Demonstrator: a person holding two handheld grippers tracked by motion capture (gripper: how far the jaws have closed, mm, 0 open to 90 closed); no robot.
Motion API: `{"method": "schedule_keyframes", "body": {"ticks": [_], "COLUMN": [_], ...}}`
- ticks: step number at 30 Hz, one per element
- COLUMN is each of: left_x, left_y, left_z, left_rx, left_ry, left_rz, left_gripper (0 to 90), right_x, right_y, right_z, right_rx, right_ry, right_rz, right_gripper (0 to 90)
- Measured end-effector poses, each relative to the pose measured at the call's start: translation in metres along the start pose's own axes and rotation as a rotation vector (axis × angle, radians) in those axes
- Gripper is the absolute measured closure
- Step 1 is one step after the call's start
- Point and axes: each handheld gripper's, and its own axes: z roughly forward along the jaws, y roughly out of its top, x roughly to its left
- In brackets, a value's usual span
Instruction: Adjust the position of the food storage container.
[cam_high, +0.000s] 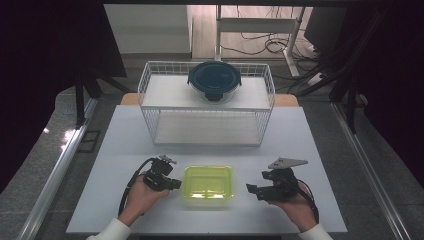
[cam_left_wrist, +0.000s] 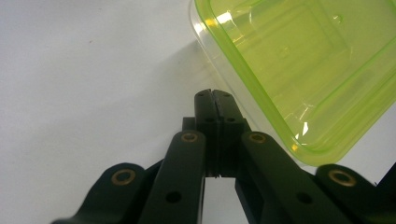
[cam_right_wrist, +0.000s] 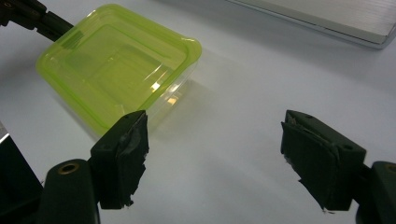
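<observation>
- Left gripper (cam_high: 175, 184), held in the person's left hand (cam_high: 140, 197) near the front edge of the table (cam_high: 125, 130), left of centre: its jaws are pressed together with nothing between them, their tips just beside the left side of the container; I cannot tell whether they touch it
- Yellow-green lidded container (cam_high: 208, 182), see-through and rectangular, sits flat on the table at the middle of the front edge, between the two grippers
- Right gripper (cam_high: 251, 189), held in the right hand (cam_high: 298, 207) near the front edge, right of centre: its jaws are spread wide and empty, pointing towards the container's right side and apart from it
- White wire rack (cam_high: 150, 75) stands at the table's back edge; on its top shelf rests a round dark-lidded bowl (cam_high: 215, 80)
</observation>
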Motion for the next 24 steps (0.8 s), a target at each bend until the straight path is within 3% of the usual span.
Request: {"method": "schedule_keyframes", "body": {"ticks": [5, 9, 11, 12, 16, 18, 24], "left_x": [0.009, 0.012, 0.012, 0.012, 0.014, 0.014, 0.014], "left_y": [-0.006, -0.014, -0.019, -0.023, -0.025, -0.025, -0.025], "left_z": [-0.007, -0.022, -0.030, -0.033, -0.038, -0.038, -0.039], "left_rx": [-0.028, -0.088, -0.145, -0.183, -0.206, -0.216, -0.239], "left_ry": [0.018, 0.045, 0.048, 0.046, 0.017, 0.003, -0.022], "left_rz": [-0.016, -0.016, -0.021, -0.037, -0.082, -0.090, -0.093], "left_gripper": [90.0, 88.8, 81.8, 74.0, 41.1, 34.7, 28.6], "right_x": [0.001, 0.003, 0.002, 0.001, 0.001, 0.002, 0.004], "right_y": [0.000, 0.001, 0.001, 0.000, 0.000, 0.000, 0.001], "right_z": [-0.001, -0.002, -0.001, 0.000, 0.002, 0.003, 0.006], "right_rx": [-0.003, -0.009, -0.006, -0.003, -0.021, -0.025, -0.033], "right_ry": [0.015, 0.016, 0.013, 0.012, 0.043, 0.052, 0.142], "right_rz": [0.009, 0.004, 0.008, 0.014, 0.046, 0.045, 0.063], "right_gripper": [22.9, 22.9, 22.8, 22.7, 21.1, 20.3, 17.1]}}
